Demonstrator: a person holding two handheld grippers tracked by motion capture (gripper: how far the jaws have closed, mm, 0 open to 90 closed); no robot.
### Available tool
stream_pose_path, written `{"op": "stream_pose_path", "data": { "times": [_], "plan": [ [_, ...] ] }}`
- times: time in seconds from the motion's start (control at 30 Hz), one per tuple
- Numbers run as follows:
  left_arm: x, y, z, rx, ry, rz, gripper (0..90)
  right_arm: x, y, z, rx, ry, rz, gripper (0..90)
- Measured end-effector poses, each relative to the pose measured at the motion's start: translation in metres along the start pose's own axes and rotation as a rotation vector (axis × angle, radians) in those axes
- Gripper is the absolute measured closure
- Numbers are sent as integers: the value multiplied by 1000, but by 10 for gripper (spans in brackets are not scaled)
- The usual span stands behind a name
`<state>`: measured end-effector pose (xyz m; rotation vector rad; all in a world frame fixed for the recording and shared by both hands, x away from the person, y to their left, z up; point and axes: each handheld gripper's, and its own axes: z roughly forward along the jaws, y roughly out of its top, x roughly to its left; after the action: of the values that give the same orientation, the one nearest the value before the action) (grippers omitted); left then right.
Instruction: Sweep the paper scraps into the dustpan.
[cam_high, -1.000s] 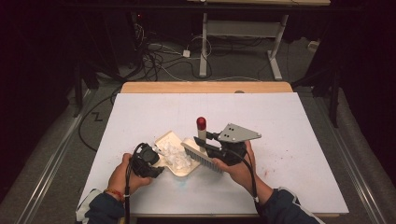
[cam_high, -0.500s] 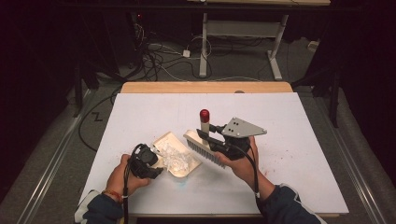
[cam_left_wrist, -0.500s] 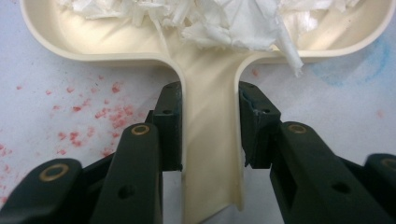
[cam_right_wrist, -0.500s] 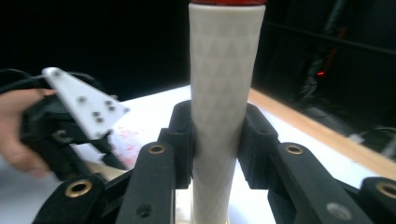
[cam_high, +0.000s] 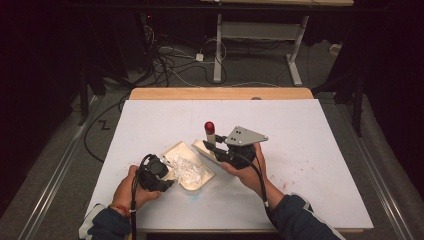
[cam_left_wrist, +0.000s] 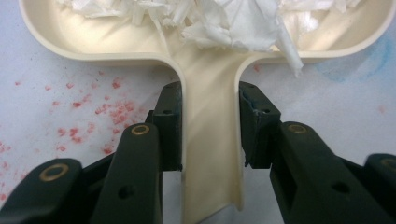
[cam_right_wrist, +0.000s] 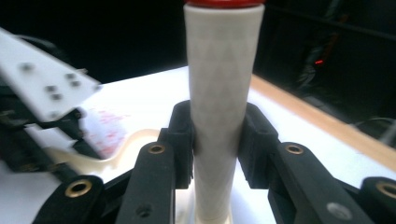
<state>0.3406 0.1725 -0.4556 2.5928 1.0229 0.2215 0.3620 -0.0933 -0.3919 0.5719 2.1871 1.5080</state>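
Dustpan (cam_high: 192, 167), cream plastic, sits on the white table (cam_high: 320, 150) near the front edge, a little left of centre, its scoop loaded with shredded white paper (cam_high: 187, 169). My left gripper (cam_high: 159, 176) has it by the handle (cam_left_wrist: 210, 154): in the left gripper view both pads press flat on the handle's two side walls, jaws narrow, handle running straight out between them into the scoop. Paper scraps (cam_left_wrist: 224, 21) piled across the scoop at the top of that view, one strip hanging over the rim at right. Red specks (cam_left_wrist: 88, 107) on the table left of the handle, a faint blue smudge (cam_left_wrist: 373, 56) at right.

My right gripper (cam_high: 220, 147) is clamped on the brush handle (cam_right_wrist: 219, 116), a white shaft with a red cap (cam_high: 209, 125). Right gripper view: shaft stands upright between my pads, both touching it, jaws closed on it (red cap just cut off at the top edge). From the high view the brush (cam_high: 206, 145) stands just beside the dustpan's right edge, handle upright, its head low near the table; can't tell if bristles touch the surface. Grey three-cornered plate (cam_high: 245, 136) tops the right gripper.

Both hands come in from the bottom; left hand (cam_high: 131, 189) rests on the table, right hand (cam_high: 250, 167) is raised a bit. Wooden table edge (cam_high: 220, 93) at the far side, cables (cam_high: 170, 65) on the floor beyond.
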Motion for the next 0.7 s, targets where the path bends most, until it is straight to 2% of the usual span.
{"op": "stream_pose_path", "data": {
  "times": [0.03, 0.07, 0.2, 0.37, 0.47, 0.6, 0.7],
  "plan": [
    [0, 0, 0, 0, 0, -1, 634, 0, 0, 0, 0, 0, 0, 703],
    [0, 0, 0, 1, 0, -1, 634, 2, 1, -4, -8, 41, 9, 705],
    [-1, 1, 0, -3, 3, -8, 634, 8, 5, -10, -14, 73, 3, 705],
    [-1, 1, 1, -4, 4, -10, 634, 12, 6, -16, -23, 64, -12, 705],
    [-1, 2, 1, -6, 3, -13, 634, 11, 7, -23, -38, 36, -17, 705],
    [0, 2, 1, -4, -2, -12, 635, 7, 13, -33, -66, 49, -10, 704],
    [-1, 2, 1, -3, 0, -13, 635, 7, 15, -37, -72, 47, -26, 705]
  ]
}}
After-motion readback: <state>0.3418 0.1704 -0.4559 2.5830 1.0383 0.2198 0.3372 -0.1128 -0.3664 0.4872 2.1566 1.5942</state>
